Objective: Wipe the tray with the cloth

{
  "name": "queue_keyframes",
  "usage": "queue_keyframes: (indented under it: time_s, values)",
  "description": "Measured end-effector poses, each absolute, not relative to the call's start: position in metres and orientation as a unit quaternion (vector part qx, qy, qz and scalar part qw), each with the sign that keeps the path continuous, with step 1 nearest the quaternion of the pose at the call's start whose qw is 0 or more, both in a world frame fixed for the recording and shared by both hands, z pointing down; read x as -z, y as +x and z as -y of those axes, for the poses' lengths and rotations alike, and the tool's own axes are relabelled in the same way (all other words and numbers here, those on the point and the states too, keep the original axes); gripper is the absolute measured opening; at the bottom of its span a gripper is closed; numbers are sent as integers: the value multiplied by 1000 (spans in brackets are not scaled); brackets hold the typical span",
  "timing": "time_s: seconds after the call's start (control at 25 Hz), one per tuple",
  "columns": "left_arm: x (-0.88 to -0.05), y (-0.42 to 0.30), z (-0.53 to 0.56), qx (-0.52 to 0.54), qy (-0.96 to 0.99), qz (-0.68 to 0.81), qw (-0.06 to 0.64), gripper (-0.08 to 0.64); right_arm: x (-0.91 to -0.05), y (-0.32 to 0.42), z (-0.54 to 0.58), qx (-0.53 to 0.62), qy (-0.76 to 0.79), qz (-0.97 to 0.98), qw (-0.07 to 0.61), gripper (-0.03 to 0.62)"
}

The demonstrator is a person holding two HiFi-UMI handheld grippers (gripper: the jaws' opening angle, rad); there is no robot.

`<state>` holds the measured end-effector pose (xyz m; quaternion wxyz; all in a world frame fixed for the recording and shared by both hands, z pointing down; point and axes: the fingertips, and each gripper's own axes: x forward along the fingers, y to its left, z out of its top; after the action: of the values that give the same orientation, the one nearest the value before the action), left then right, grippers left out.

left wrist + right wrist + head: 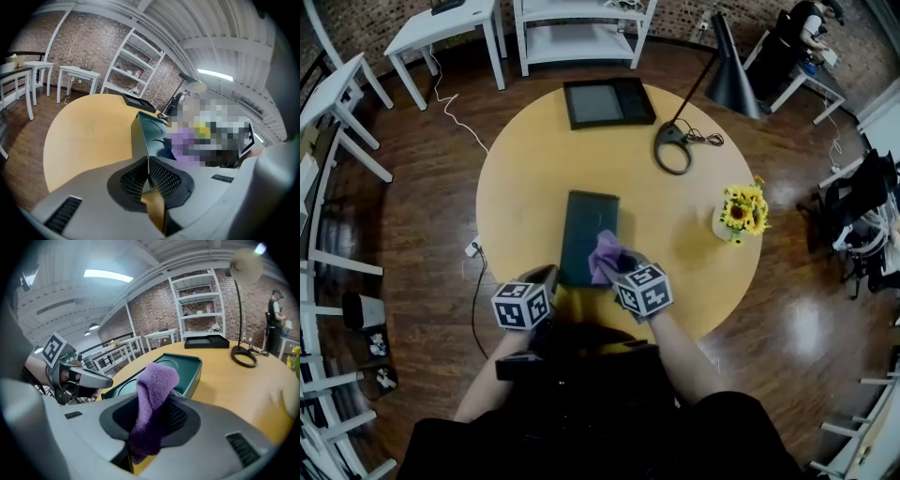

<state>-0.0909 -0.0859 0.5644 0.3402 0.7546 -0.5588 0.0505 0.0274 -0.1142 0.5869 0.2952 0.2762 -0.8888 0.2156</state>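
Right gripper (157,404) had its fingers clamped on the purple cloth (157,376), hanging over the near end of the green tray (586,225) on the table (520,178). I'd press it flat and sweep lengthwise. Left gripper (148,161) had its fingers together at the tray's corner. Only the head view showed the whole tray.

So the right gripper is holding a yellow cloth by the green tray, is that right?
Not quite: the cloth in the right gripper is purple, not yellow, as the right gripper view shows. It is indeed held by the green tray.
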Motion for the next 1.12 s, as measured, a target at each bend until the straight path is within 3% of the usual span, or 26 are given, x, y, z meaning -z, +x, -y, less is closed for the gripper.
queue_keyframes:
  time_s: [0.24,0.72,0.88,1.12]
  values:
    - [-568,-76,85,-99,768,551,311,12,-594,56,107,-314,288,869,253,123]
    - [-554,-63,93,-154,783,550,246,20,-603,81,115,-351,310,846,254,123]
    - [-560,-58,109,-181,786,532,258,97,-602,98,148,-343,329,838,267,123]
    - [-567,-61,117,-181,778,531,283,109,-561,90,231,-342,344,852,199,123]
